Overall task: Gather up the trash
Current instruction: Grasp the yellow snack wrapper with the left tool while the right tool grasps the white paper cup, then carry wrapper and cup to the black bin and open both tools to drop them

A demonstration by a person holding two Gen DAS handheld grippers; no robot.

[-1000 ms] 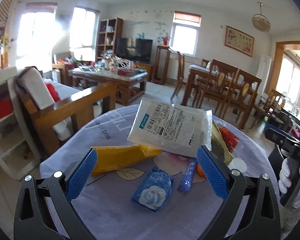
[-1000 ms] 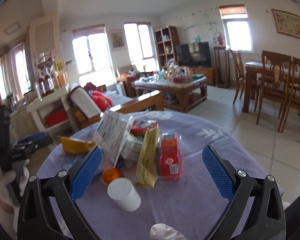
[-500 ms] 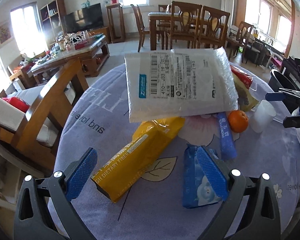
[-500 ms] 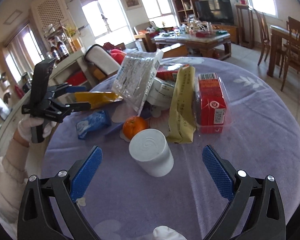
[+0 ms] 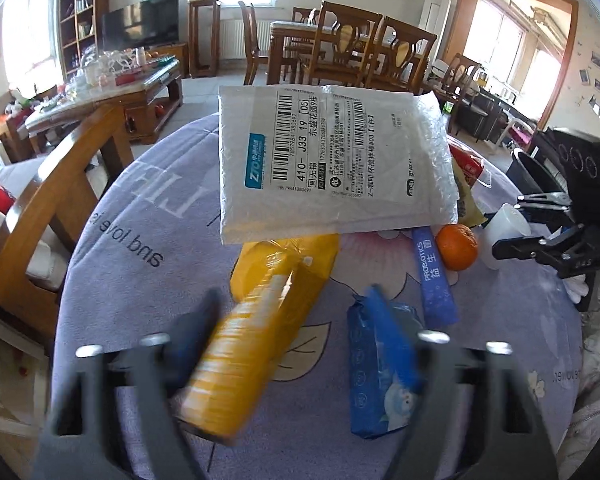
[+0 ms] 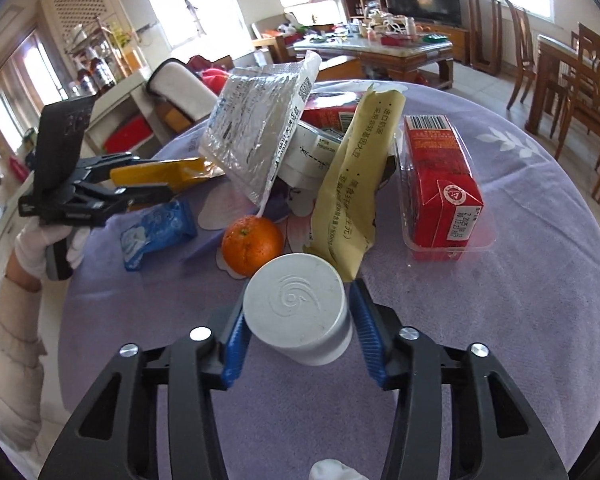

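Trash lies in a heap on a round table with a purple cloth (image 5: 148,216). My left gripper (image 5: 296,336) is open and blurred, its fingers on either side of a yellow fibre packet (image 5: 256,340) and a blue tissue pack (image 5: 380,364). A white mailer bag (image 5: 332,160) leans over them. My right gripper (image 6: 300,328) has its blue pads against a white paper cup (image 6: 296,312) lying on its side. An orange (image 6: 252,248), a yellow paper bag (image 6: 352,192) and a red carton (image 6: 440,184) lie beyond the cup.
A blue probiotics stick (image 5: 434,276) lies beside the orange (image 5: 456,246). A wooden chair (image 5: 60,184) stands at the table's left edge. A black bin (image 5: 528,168) stands past the far right edge. A coffee table and dining chairs fill the room behind.
Both grippers have moved forward and down. The left fingers have narrowed around the yellow packet and blue pack. The right fingers have closed in from wide open onto the white cup.
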